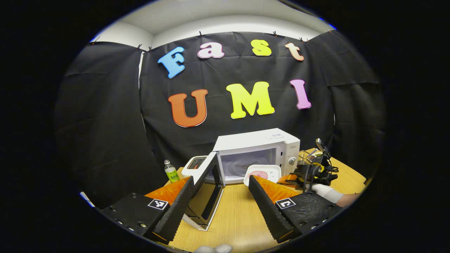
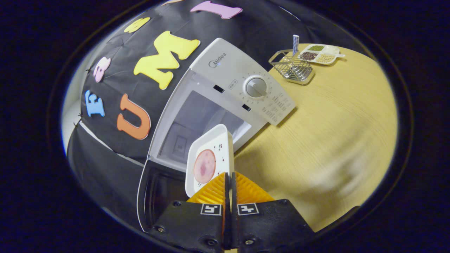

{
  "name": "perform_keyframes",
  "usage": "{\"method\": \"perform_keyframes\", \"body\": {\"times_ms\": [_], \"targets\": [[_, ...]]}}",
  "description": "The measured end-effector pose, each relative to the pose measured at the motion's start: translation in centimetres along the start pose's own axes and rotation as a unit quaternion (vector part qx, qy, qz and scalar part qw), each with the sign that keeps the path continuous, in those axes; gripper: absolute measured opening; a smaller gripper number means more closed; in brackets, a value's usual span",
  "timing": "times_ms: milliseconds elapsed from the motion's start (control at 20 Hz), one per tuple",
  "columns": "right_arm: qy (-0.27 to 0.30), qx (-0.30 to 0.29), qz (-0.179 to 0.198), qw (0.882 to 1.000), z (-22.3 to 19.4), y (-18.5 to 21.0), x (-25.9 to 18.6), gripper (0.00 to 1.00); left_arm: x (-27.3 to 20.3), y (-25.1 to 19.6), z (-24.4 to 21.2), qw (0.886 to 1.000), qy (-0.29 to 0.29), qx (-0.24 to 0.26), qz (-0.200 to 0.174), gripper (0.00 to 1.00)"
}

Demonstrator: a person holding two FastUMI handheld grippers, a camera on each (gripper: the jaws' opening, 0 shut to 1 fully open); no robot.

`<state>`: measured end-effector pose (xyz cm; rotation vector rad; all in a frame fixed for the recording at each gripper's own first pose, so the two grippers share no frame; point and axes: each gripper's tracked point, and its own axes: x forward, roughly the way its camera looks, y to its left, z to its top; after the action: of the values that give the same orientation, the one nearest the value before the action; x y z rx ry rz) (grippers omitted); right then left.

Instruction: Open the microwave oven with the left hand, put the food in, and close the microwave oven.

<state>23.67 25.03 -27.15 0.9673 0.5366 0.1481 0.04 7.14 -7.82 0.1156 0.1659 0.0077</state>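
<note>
The white microwave [image 1: 258,149] stands at the back of the wooden table with its door [image 1: 207,184] swung open to the left. My left gripper [image 1: 221,178] is open in front of it, holding nothing, its fingers on either side of the door's edge. My right gripper [image 2: 228,175] is shut on the rim of a white square plate [image 2: 215,147] carrying a round pink slice of food [image 2: 204,166]. The plate [image 1: 262,172] hovers just before the open cavity [image 2: 197,123]. In the left gripper view, the right gripper [image 1: 309,170] and a gloved hand [image 1: 328,192] sit right of the plate.
A green bottle [image 1: 171,173] and a small white appliance [image 1: 195,164] stand left of the microwave. To its right are a wire basket [image 2: 293,67] and a divided dish of beans [image 2: 320,52]. Bare wooden tabletop [image 2: 327,133] spreads in front.
</note>
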Motion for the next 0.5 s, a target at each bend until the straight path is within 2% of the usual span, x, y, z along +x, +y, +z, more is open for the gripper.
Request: {"method": "perform_keyframes", "body": {"times_ms": [100, 250, 500], "targets": [[-0.032, 0.027, -0.016, 0.999, -0.2, 0.6, 1.8, 0.04, 0.4, -0.2, -0.5, 1.0, 0.006, -0.002, -0.001, 0.95], [-0.056, 0.068, -0.013, 0.996, -1.2, 2.0, 4.7, 0.04, 0.9, -0.1, -1.6, 1.0, 0.017, -0.007, 0.003, 0.95], [-0.076, 0.094, -0.046, 0.992, -1.4, 2.0, 10.0, 0.04, 2.0, 1.3, -2.8, 0.999, 0.028, -0.009, 0.02, 0.95]]}}
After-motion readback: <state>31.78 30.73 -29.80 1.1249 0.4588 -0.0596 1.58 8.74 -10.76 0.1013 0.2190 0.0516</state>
